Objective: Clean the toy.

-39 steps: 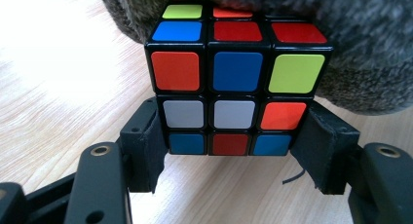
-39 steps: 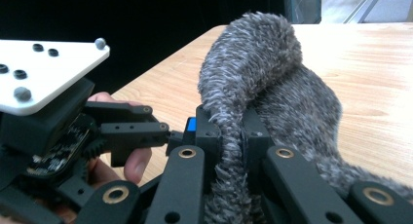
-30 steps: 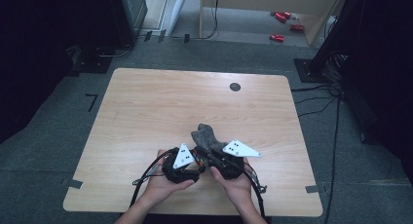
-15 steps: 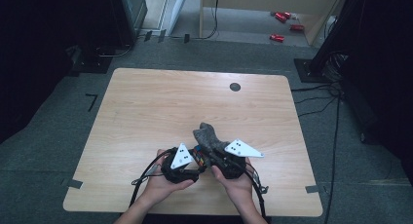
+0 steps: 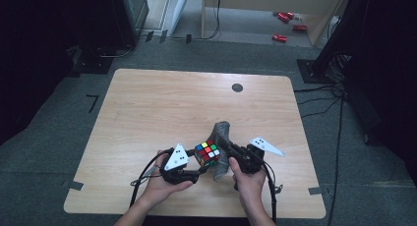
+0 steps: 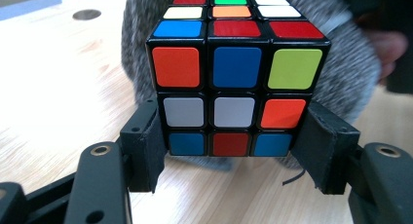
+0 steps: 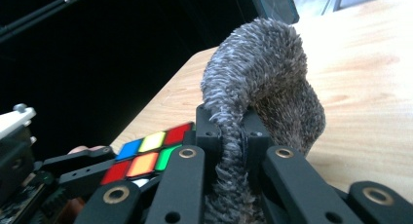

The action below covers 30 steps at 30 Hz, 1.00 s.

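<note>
A scrambled puzzle cube (image 5: 207, 153) sits near the front of the wooden table (image 5: 162, 108). My left gripper (image 5: 203, 163) is shut on it, and in the left gripper view its pads (image 6: 148, 146) press the two sides of the cube's (image 6: 234, 83) bottom layer. Right beside and behind the cube stands a grey fuzzy cloth (image 5: 222, 145), arched upward. My right gripper (image 5: 229, 150) is shut on it. In the right gripper view the jaws (image 7: 233, 129) pinch a thin edge of the cloth (image 7: 263, 73), with the cube (image 7: 146, 156) just to their left.
A small dark round hole (image 5: 237, 87) lies in the table's far right part. The front edge of the table (image 5: 196, 213) runs close under both hands. Cables (image 5: 140, 182) trail from the grippers. Dark stands and red objects (image 5: 279, 38) are on the floor beyond.
My right gripper has moved to the right with the grey cloth, drawing it away from the left gripper. The cube's coloured top now shows between them. The left hand has stayed put.
</note>
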Tool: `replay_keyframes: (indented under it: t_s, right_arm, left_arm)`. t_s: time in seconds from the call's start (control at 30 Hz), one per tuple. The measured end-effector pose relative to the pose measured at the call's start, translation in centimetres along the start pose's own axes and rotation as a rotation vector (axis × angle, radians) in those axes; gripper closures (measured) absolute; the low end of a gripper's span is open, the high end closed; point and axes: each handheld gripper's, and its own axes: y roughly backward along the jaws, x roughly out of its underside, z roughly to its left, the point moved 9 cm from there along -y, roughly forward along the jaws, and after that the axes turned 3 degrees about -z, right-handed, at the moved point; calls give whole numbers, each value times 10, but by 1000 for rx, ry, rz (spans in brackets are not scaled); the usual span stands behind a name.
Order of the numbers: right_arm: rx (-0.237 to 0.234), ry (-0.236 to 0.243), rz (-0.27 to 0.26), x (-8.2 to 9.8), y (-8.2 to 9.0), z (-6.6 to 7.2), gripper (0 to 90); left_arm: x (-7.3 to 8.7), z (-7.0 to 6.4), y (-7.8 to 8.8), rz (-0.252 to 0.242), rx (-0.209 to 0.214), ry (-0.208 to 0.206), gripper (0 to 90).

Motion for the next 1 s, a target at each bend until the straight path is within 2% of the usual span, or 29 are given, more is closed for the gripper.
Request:
replay_keyframes:
  t_s: [0.17, 0.27, 0.37, 0.5, 0.6, 0.67, 0.73, 0.87, 0.93, 1.0]
  right_arm:
    - [-3, -47, 14, 6, -3, -4, 833]
    - [-16, -81, 18, 7, -4, -2, 836]
    - [-38, -108, -10, 0, 1, 3, 836]
    - [-35, -100, -30, -4, 3, 5, 836]
    - [9, -63, -30, -4, 4, -3, 835]
    - [55, -7, -23, -3, 4, -12, 834]
    - [87, 39, 12, 0, 3, -21, 829]
    - [143, 94, 89, 12, -1, -40, 811]
    - [138, 100, 110, 17, -3, -44, 797]
    - [140, 125, 113, 20, -4, -46, 778]
  left_arm:
    - [-1, -9, -1, -18, 35, -40, 356]
    - [2, -10, -5, -1, 18, -62, 356]
    - [6, -8, -8, 8, 12, -52, 355]
    - [6, -7, -8, 8, 2, -61, 355]
    - [12, 1, -10, 53, -54, -83, 355]
    - [16, 8, -9, 67, -70, -63, 355]
    - [15, 12, -6, 52, -66, -34, 355]
    - [8, 18, 2, 11, -61, -4, 355]
    - [6, 22, 5, 1, -64, 10, 355]
    - [6, 26, 7, 1, -69, 21, 356]
